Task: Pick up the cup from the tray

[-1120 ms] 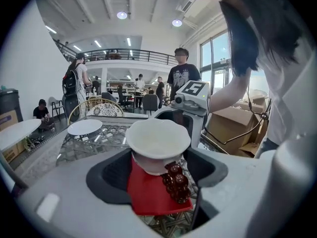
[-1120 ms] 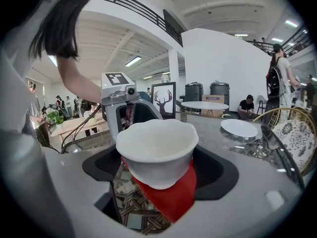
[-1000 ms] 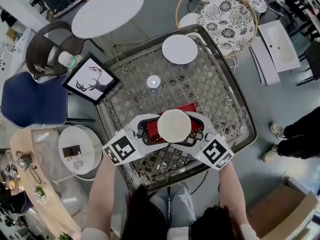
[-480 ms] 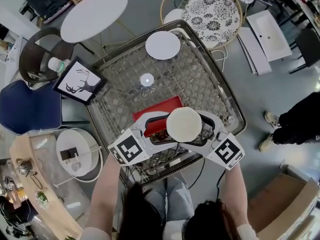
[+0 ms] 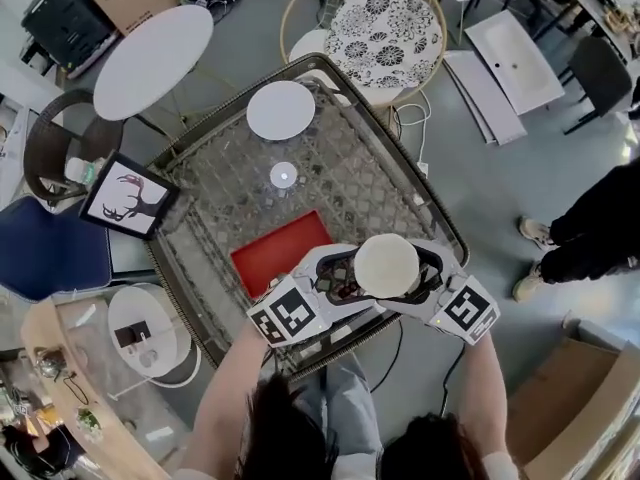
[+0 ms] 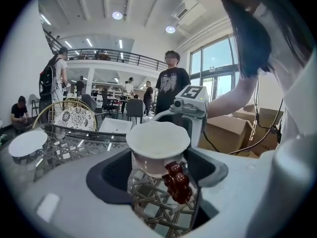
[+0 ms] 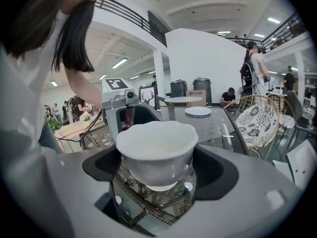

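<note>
A white cup (image 5: 387,265) with a wavy rim hangs between my two grippers, just right of the red tray (image 5: 275,255) on the glass-topped wicker table (image 5: 440,220). My left gripper (image 5: 358,274) grips it from the left and my right gripper (image 5: 414,273) from the right, each with its jaws shut on the cup's sides. In the left gripper view the cup (image 6: 157,150) fills the gap of that gripper (image 6: 158,170) and shows a red berry pattern. Seen from the right gripper view, the cup (image 7: 156,152) sits plain white in that gripper (image 7: 156,175).
A white plate (image 5: 281,110) and a small round glass piece (image 5: 283,175) lie further back on the table. A framed deer picture (image 5: 125,195) leans at the left. A patterned round chair (image 5: 373,28) stands behind, a person's legs (image 5: 590,238) at the right.
Both grippers have carried the cup to the right, from above the red tray to beside it near the table's front right edge.
</note>
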`<state>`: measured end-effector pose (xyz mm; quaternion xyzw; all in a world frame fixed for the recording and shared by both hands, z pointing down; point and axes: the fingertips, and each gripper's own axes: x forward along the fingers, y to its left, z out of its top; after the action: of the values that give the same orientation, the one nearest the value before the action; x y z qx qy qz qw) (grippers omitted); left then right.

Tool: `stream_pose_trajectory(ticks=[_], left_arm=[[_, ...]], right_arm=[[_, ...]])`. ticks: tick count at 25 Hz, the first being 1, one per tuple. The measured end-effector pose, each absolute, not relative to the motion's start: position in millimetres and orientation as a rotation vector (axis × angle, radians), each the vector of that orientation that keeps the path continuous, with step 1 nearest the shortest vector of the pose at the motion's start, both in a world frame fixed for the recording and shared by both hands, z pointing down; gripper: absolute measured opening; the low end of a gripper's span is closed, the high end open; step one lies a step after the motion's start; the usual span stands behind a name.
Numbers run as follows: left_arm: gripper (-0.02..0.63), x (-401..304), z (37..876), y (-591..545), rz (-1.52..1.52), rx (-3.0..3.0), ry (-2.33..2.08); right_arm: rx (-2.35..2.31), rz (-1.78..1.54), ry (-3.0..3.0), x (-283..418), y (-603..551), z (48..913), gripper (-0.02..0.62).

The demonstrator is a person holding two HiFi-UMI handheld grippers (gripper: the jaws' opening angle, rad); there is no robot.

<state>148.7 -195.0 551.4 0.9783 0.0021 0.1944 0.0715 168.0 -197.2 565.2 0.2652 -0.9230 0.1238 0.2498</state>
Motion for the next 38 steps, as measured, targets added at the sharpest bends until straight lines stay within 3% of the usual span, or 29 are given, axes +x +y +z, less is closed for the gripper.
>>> stream_pose_trajectory(ticks=[16,21,28,32,34,35,36,38], left_arm=[[0.342,147.5,568.0,-202.5,0.604,2.908,-0.093],[0.342,134.3,569.2,-201.0,0.643,2.899,-0.108],[0.342,97.4,540.7,-183.8,0.419,2.755,-0.334],[0.339,80.6,517.5,-181.6,0.320,2.692,-0.505],[0.336,74.4,500.0,-180.7,0.229,2.646,-0.578],[0.332,71.5,489.4,-180.4,0.182,2.632,-0.610],[0.328,69.0,478.2,-179.7,0.137,2.624,-0.639],[0.322,64.8,456.1,-175.0,0.065,2.618,-0.683]], right_arm=[[0.910,0.539,-2.520,181.9,-195.2,589.1,0.503],[0.959,0.556,-2.460,188.9,-186.1,594.2,0.589],[1.353,0.631,-2.537,212.8,-157.7,520.1,0.596],[1.407,0.631,-2.520,189.1,-145.8,487.9,0.452],[1.493,0.654,-2.431,185.0,-145.4,485.5,0.269],[1.529,0.672,-2.381,183.2,-145.0,485.8,0.123],[1.546,0.690,-2.342,179.9,-143.3,485.3,0.028],[1.533,0.703,-2.302,169.5,-135.4,479.6,0.026]])
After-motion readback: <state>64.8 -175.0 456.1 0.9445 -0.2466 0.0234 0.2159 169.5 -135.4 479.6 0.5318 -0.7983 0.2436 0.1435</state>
